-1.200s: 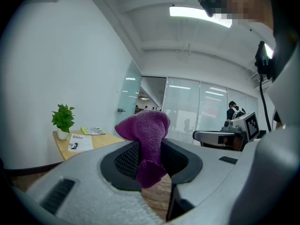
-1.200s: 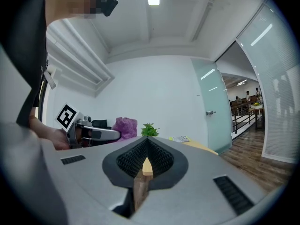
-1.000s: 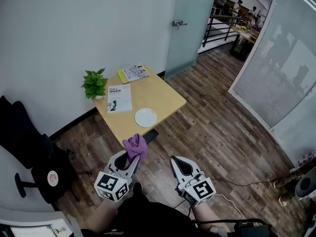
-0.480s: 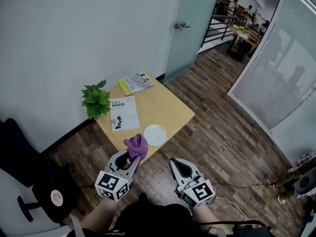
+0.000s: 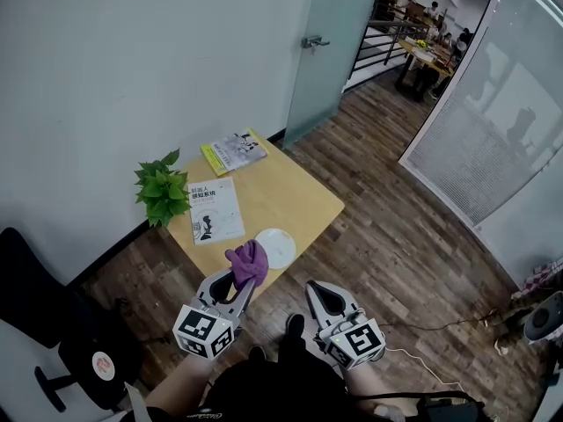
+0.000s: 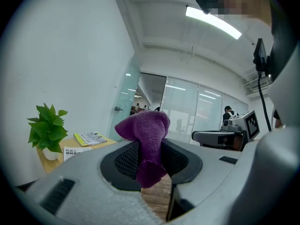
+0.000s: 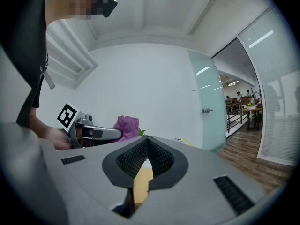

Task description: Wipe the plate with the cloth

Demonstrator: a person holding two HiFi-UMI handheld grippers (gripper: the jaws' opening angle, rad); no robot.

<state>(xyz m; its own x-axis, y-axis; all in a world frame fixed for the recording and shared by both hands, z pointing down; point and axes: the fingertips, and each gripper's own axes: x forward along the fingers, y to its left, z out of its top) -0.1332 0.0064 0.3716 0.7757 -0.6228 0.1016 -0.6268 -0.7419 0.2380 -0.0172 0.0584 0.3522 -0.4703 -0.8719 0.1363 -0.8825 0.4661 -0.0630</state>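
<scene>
A round white plate [image 5: 275,247] lies near the front edge of a small wooden table [image 5: 290,192]. My left gripper [image 5: 236,281] is shut on a purple cloth [image 5: 247,260], held in the air just short of the plate. In the left gripper view the cloth [image 6: 145,130] bulges up from between the jaws of that gripper [image 6: 149,161]. My right gripper [image 5: 323,299] hangs over the floor to the right, shut with nothing in it. In the right gripper view its jaws [image 7: 146,146] meet at the tips, and the cloth [image 7: 126,125] shows at the left.
On the table stand a potted plant [image 5: 161,190], a white booklet [image 5: 215,211] and a yellow-edged magazine [image 5: 236,150]. A black chair [image 5: 48,315] is at the lower left. A frosted glass door [image 5: 325,51] lies behind the table, and a cable [image 5: 440,323] runs over the wood floor.
The table and plate have drawn closer to both grippers as the person stepped forward. The left gripper still holds the cloth; the right stays shut.
</scene>
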